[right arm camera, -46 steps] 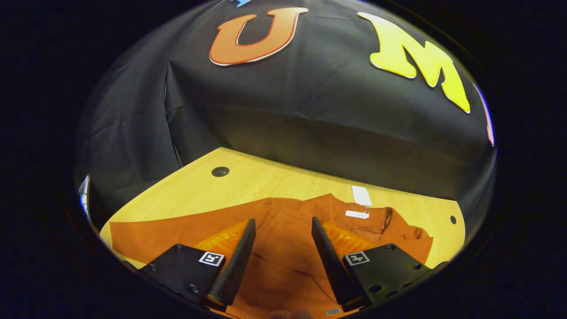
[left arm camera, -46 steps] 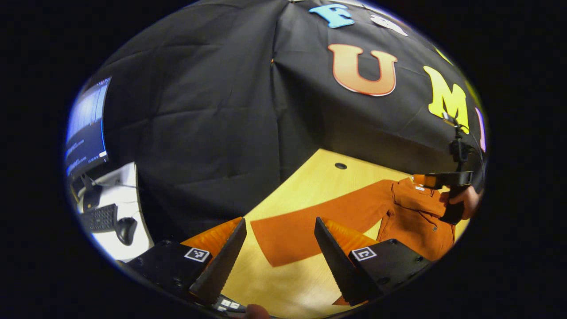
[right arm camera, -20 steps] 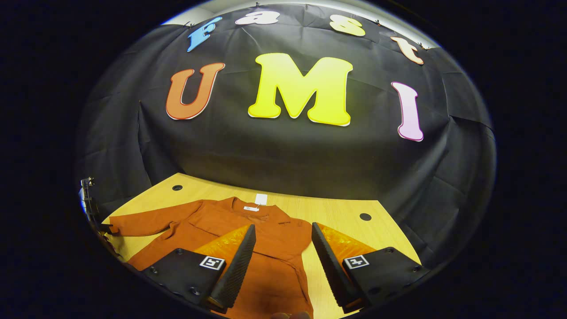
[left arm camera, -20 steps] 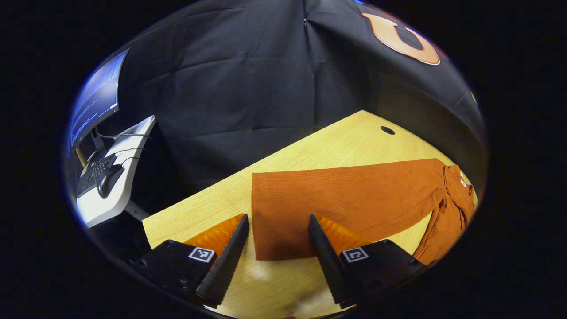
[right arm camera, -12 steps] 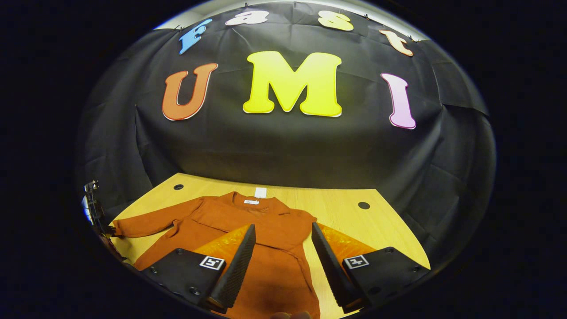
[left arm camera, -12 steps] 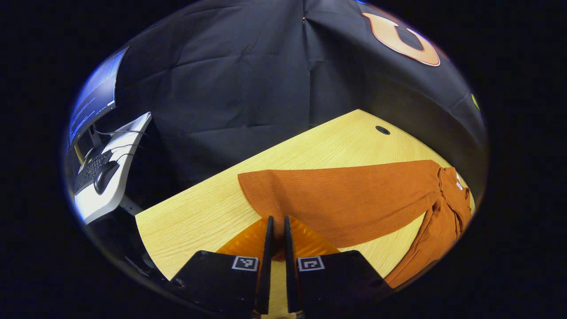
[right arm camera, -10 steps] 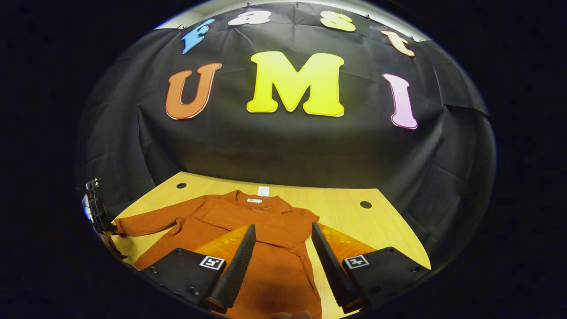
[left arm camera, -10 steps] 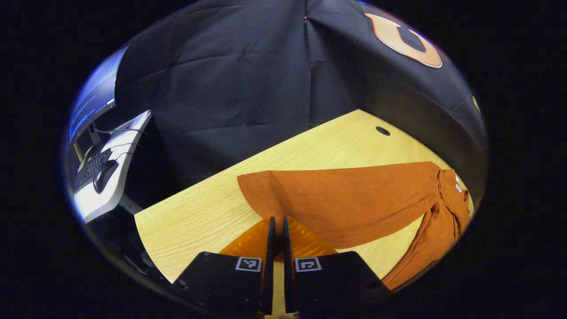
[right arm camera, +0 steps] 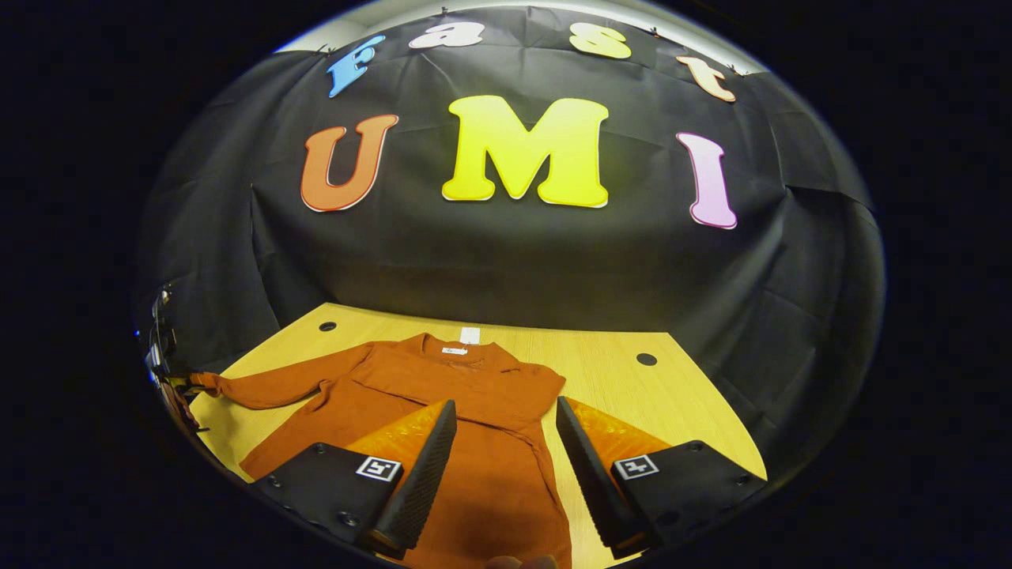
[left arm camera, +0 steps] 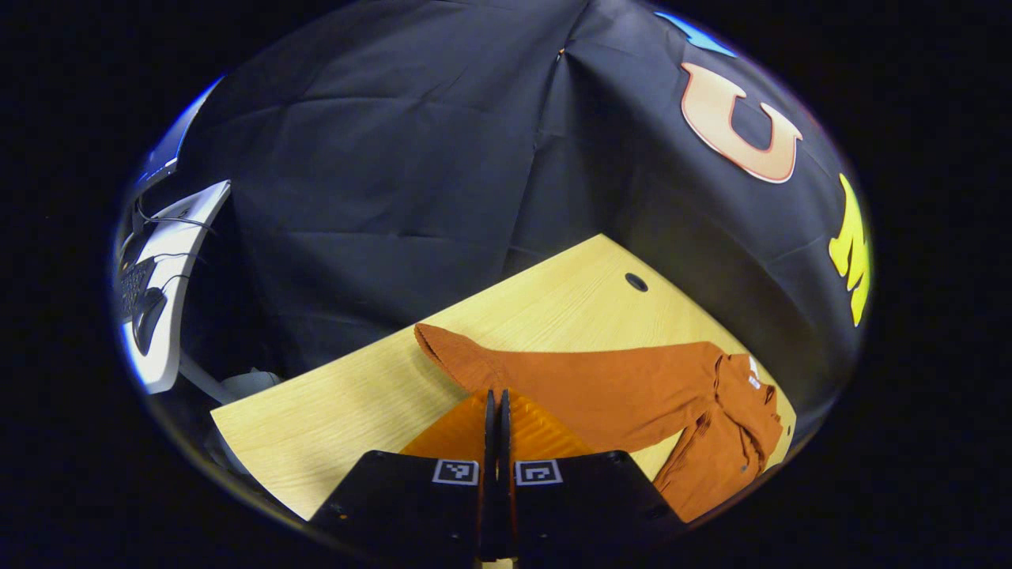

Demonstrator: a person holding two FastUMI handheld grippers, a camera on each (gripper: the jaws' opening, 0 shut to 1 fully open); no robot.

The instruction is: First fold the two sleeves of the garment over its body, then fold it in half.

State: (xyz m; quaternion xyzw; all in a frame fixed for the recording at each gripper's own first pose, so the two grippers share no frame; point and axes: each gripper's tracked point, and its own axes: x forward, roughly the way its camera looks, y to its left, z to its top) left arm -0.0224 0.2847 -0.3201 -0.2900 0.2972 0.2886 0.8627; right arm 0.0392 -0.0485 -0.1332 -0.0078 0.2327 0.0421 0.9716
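Left gripper view shows the left gripper (left arm camera: 496, 411) with its two fingers pressed together on the cuff end of the sleeve (left arm camera: 585, 379), the fabric pinched between them and lifted a little off the wooden table (left arm camera: 348, 411). From that pinch the sleeve runs away across the tabletop to the body of the rust-orange garment (left arm camera: 735, 419), which lies bunched near the far right edge. A white desk (left arm camera: 170, 261) with a keyboard and mouse stands off to the left beyond the black cloth wall. Right gripper view has the right gripper (right arm camera: 502, 442) held above the garment (right arm camera: 474, 395) with its fingers spread wide and nothing between them. There the garment lies flat on the table (right arm camera: 632, 395), collar toward the wall, its other sleeve already folded over the body.
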